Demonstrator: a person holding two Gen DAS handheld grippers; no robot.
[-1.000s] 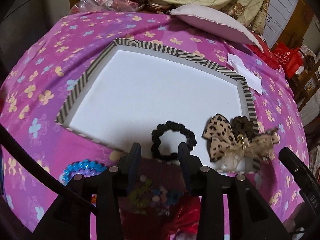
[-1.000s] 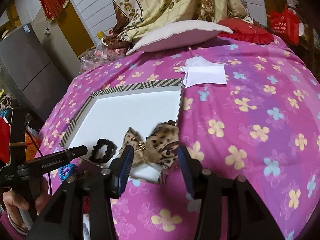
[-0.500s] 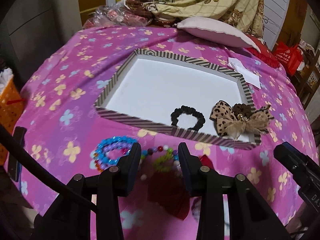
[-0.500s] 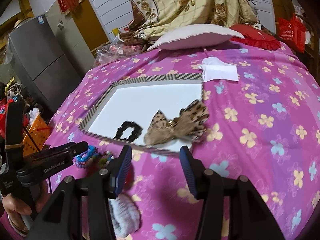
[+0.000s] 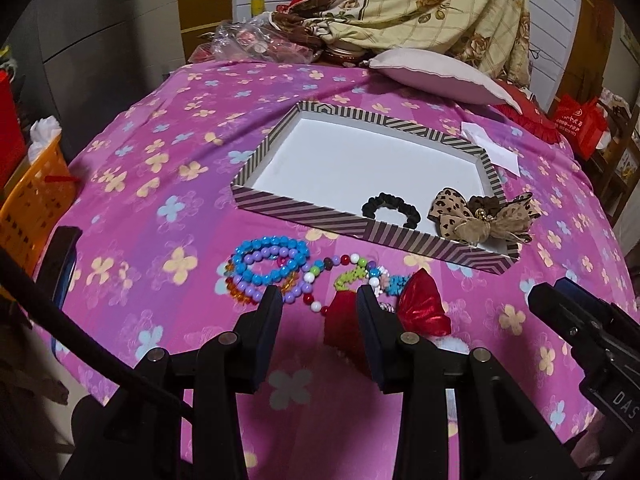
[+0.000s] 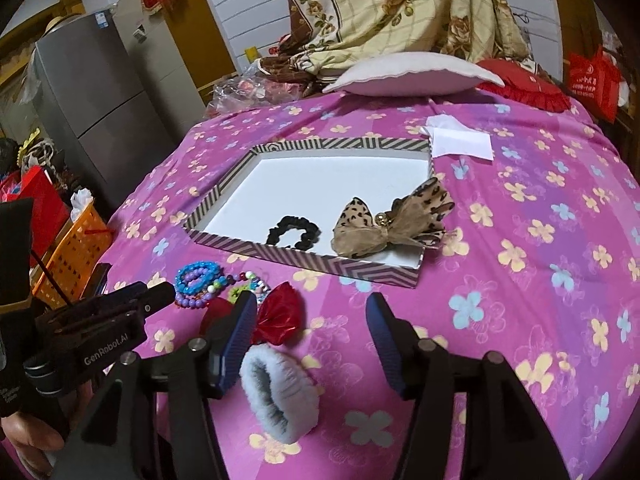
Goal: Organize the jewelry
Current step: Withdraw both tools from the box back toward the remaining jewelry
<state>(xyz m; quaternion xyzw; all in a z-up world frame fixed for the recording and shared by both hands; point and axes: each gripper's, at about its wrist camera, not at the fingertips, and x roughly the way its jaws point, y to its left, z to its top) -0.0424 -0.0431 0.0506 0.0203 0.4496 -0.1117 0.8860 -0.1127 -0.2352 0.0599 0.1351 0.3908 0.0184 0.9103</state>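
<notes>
Grey fridge [image 6: 100, 112] beside paneled wall [image 6: 248, 12]

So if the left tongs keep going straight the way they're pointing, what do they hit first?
Probably the multicoloured bead string lying on the pink bedspread between the open left tongs, short of the striped tray. Depth is hard to judge here.

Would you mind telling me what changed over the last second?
Both grippers pulled back from the tray; the right gripper let go of the leopard bow, its jaws opening with nothing gripped. The left gripper stays open. The black scrunchie kept its place.
</notes>
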